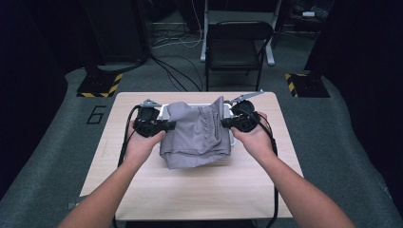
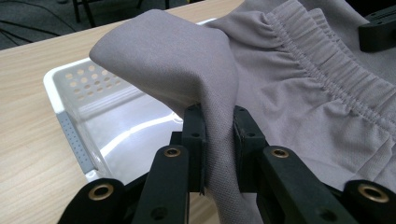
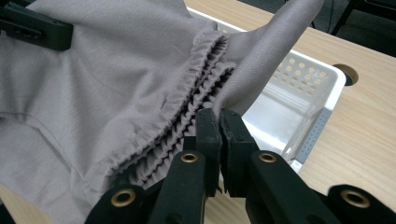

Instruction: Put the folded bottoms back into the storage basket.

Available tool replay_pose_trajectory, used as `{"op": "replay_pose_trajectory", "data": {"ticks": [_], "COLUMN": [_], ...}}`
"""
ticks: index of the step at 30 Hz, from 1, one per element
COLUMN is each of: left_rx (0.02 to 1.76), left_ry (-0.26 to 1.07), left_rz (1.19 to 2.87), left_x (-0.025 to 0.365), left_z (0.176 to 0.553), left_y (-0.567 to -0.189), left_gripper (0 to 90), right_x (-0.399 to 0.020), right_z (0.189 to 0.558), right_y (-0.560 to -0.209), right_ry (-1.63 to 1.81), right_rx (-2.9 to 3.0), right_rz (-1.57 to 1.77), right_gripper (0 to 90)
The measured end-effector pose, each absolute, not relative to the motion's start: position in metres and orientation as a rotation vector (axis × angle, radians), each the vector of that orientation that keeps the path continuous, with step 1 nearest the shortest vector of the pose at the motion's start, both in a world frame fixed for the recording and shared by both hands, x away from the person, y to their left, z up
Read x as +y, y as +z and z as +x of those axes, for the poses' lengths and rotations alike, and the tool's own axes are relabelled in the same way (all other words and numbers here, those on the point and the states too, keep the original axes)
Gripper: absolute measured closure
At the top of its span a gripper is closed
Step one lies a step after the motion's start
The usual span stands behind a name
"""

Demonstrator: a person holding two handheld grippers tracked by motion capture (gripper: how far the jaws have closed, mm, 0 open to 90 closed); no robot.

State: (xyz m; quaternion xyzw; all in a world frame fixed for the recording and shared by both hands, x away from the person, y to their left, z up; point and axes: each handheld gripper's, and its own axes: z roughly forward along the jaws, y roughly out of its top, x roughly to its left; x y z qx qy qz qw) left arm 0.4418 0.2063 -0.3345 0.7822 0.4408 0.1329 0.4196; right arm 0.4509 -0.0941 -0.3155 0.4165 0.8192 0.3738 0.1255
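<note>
The counter (image 1: 199, 190) is a light wooden top standing on a grey carpet floor (image 1: 342, 142), and the room around it is dark. Behind the far edge stands a black folding chair (image 1: 237, 45), with loose cables (image 1: 176, 71) on the floor and two stand bases with yellow-black stripes (image 1: 100, 85) at the left and right. A white perforated basket (image 2: 70, 112) sits near the far middle of the counter, and grey shorts (image 1: 197, 135) with an elastic waistband (image 2: 327, 51) lie over it, hanging down past its near side onto the wood. The left gripper (image 1: 164, 126) has its fingers (image 2: 194, 135) closed on a fold of the grey cloth at the left side. The right gripper (image 1: 223, 122) has its fingers (image 3: 208, 135) closed on the cloth just beside the waistband (this corner stands up in a peak). The near half of the counter is bare wood, and both side edges have free surface beside the hands. A round hole (image 3: 344, 74) shows in the counter beside the basket.
</note>
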Motion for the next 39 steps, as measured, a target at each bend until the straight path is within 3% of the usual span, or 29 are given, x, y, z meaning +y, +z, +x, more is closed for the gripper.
{"op": "replay_pose_trajectory", "data": {"ticks": [39], "left_rx": [1.156], "left_ry": [0.349], "left_rz": [1.953], "left_x": [0.206], "left_z": [0.507], "left_y": [-0.352], "left_gripper": [78.4], "right_x": [-0.093], "right_z": [0.511], "right_y": [-0.333], "right_ry": [1.044], "right_rx": [2.317], "right_rz": [1.297], "right_gripper": [87.2]}}
